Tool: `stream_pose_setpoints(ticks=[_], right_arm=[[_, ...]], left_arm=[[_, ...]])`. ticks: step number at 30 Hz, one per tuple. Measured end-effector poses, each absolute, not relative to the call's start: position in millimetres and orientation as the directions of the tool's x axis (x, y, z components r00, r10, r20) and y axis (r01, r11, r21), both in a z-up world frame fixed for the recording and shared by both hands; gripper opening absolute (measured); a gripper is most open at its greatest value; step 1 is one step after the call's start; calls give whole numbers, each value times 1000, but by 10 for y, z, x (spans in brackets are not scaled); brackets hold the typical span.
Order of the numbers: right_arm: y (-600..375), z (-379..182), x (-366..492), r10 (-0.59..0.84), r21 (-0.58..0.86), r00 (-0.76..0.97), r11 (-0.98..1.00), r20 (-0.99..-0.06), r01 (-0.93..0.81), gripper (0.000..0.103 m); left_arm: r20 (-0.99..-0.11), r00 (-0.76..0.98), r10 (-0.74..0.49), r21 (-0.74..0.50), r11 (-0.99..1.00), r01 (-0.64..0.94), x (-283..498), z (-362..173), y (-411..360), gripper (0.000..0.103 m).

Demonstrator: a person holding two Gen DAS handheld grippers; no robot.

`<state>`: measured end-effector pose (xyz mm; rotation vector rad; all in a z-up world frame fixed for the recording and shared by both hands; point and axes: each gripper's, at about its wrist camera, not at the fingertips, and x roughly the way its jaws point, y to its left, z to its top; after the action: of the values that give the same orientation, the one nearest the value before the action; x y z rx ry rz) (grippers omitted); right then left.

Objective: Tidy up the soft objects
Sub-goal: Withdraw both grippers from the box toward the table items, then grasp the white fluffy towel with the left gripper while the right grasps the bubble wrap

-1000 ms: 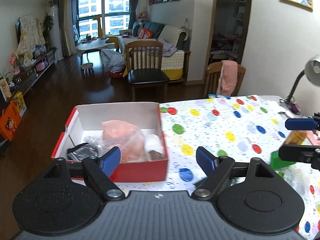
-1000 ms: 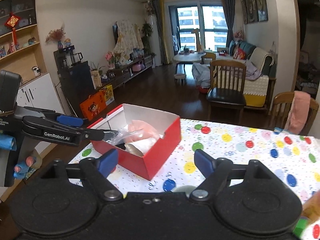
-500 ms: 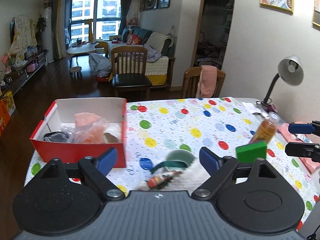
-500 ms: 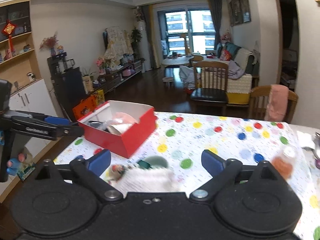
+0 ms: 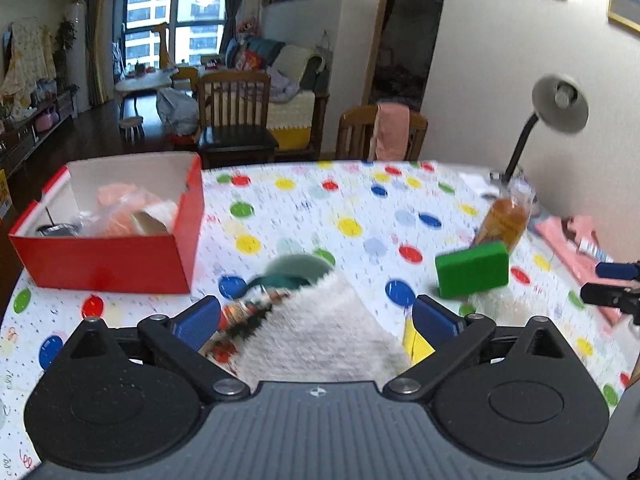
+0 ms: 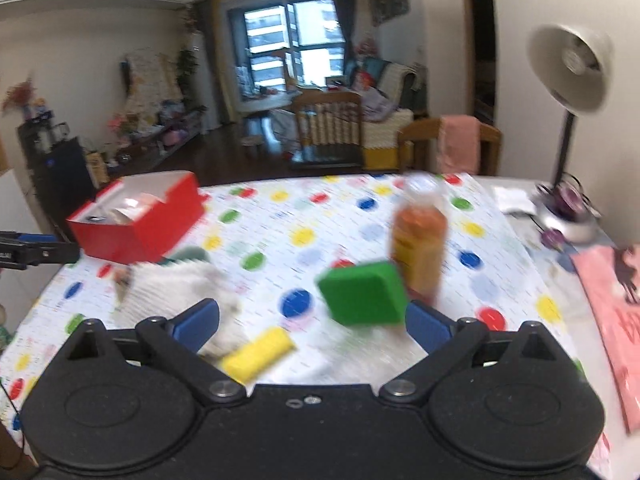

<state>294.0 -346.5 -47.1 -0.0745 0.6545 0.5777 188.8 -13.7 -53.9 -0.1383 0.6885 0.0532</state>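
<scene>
Through the left wrist camera, my left gripper (image 5: 316,318) hovers low over the polka-dot tabletop (image 5: 360,208), fingers (image 5: 196,322) apart, empty, above one fluffy white towel (image 5: 320,332). One green sponge block (image 5: 472,269) lies right; one red cardboard box (image 5: 116,256) sits far left. Through the right wrist camera, my right gripper (image 6: 312,326) hangs level, fingers (image 6: 428,326) apart, empty; the green block (image 6: 364,294), one yellow sponge (image 6: 258,354) and one orange bottle (image 6: 418,248) lie ahead.
</scene>
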Motion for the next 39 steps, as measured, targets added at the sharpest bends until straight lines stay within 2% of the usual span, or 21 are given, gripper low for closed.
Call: stream_pose_setpoints(ticks=[5, 10, 21, 26, 31, 35, 37, 39], right_arm=[[-3707, -755, 3003, 433, 109, 640, 870, -634, -481, 100], [-3815, -998, 3039, 402, 100, 627, 882, -667, -460, 99], [-3755, -1463, 3200, 379, 119, 542, 884, -750, -452, 96], [-3735, -1583, 3236, 360, 102, 526, 885, -771, -455, 94], [-3694, -1632, 3286, 346, 88, 516, 884, -783, -459, 88], [-3666, -1668, 3319, 338, 83, 510, 885, -791, -458, 77], [-3663, -1685, 3329, 330, 77, 510, 888, -794, -454, 74], [-3670, -1694, 3333, 329, 80, 509, 889, -795, -451, 67]], left_arm=[[-641, 768, 6, -82, 994, -77, 1946, -798, -270, 103], [-663, 748, -22, -113, 991, -72, 2013, -1029, -298, 103], [-717, 697, 24, 12, 1000, -22, 2086, -1459, -482, 103], [-732, 682, 6, 16, 1000, 8, 2172, -1563, -530, 103], [-752, 658, 38, 41, 999, -11, 2333, -1654, -565, 102], [-763, 646, 29, 31, 999, -8, 2387, -1698, -580, 101], [-769, 637, 40, 39, 999, -17, 2408, -1710, -582, 89], [-779, 624, 57, 47, 998, -32, 2433, -1717, -569, 70]])
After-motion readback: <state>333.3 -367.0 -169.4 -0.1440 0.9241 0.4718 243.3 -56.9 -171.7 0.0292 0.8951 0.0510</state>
